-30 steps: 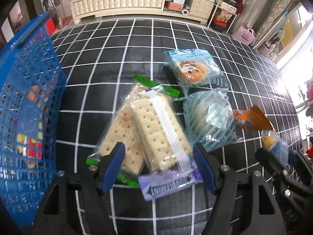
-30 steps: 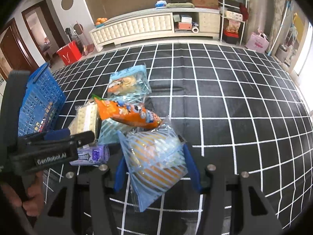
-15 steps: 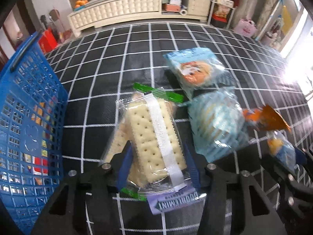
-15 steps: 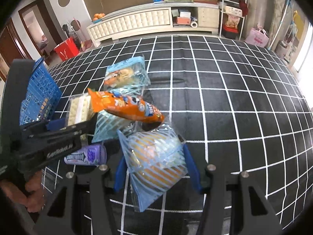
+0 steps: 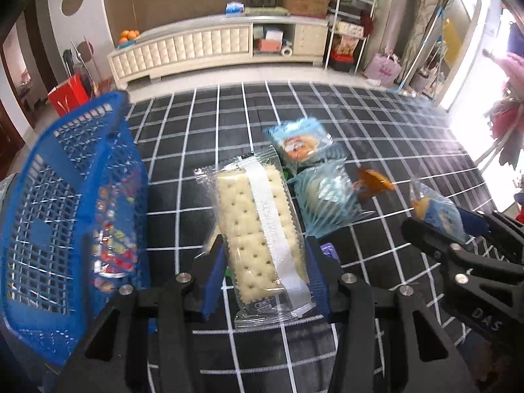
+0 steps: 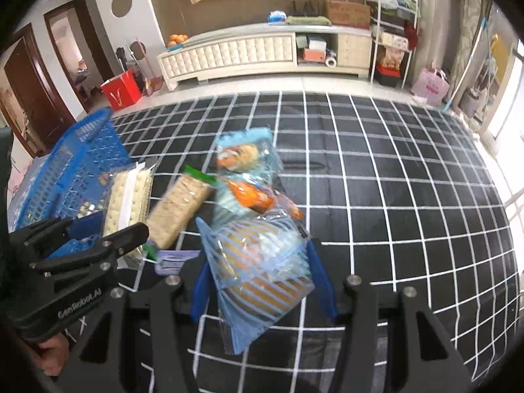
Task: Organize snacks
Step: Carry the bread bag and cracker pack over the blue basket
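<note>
Left tongs (image 5: 262, 271): you are clamping them on the cracker pack (image 5: 258, 226); the jaws have just been closing, and both blue pads are now pressing its long edges near the lower end.
Right tongs (image 6: 262, 281): you are holding them clamped on the striped blue pastry bag (image 6: 262, 268), one pad on each side of its bulge.
Where the cracker pack is: it is sitting at the centre of the left wrist view, lifted clear of the checked surface (image 5: 376, 131), its top seal pointing up-frame.
How the cracker pack is handling: light and stiff along its length, I judge, but the crackers are brittle; the clear film is looking slick, so you are doing well to grip across the narrow width, not by the crimped ends.
How the pastry bag is handling: soft, puffy and easy to crush, I judge; a squeeze across the middle is risking the cake inside, so you should be keeping the grip gentle.
Blue basket (image 5: 65, 216): it is filling the left side of the left wrist view, just beside the cracker pack, already holding small colourful wrappers; I take it as the likely drop-off.
Still lying on the surface: a second cracker pack (image 6: 180, 213), a light blue cake bag (image 5: 301, 142), a striped bag (image 5: 327, 196), an orange packet (image 5: 373, 183) and a purple gum pack (image 6: 173, 258).
In the way: the basket's near wall is standing up between the cracker pack and its inside, and your two tongs are working close together at mid-frame, so they could be bumping.
</note>
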Tool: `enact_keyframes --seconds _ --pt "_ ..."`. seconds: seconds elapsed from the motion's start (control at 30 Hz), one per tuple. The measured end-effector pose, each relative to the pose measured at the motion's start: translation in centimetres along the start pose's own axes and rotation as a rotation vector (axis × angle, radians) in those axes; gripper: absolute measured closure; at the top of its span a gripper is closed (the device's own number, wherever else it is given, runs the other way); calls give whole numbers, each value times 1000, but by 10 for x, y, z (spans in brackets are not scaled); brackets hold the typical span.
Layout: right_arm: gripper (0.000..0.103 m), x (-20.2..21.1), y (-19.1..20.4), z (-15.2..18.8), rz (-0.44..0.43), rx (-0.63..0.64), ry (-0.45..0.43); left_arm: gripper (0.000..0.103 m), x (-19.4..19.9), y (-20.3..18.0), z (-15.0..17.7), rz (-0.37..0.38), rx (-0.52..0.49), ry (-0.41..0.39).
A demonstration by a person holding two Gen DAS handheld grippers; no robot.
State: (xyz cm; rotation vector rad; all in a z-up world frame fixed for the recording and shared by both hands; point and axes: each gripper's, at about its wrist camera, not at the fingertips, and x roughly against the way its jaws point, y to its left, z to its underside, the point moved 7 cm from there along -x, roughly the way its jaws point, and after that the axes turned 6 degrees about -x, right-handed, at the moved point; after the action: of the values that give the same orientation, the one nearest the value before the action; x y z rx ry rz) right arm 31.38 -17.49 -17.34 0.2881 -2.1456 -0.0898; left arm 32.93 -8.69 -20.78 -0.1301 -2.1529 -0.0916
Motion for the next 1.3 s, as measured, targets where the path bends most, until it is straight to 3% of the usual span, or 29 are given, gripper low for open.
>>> enact_keyframes --seconds 0.3,0.73,1.03,1.3 --pt "44 48 45 -7 -5 40 -79 59 70 26 8 20 29 -85" --pt "44 90 127 -17 -62 118 -169 59 154 86 14 -22 3 -199" --pt "44 98 182 -28 -116 178 -200 59 181 135 15 -48 -45 -210" --pt "44 82 217 -46 -141 224 -196 59 178 171 11 -46 -43 -196"
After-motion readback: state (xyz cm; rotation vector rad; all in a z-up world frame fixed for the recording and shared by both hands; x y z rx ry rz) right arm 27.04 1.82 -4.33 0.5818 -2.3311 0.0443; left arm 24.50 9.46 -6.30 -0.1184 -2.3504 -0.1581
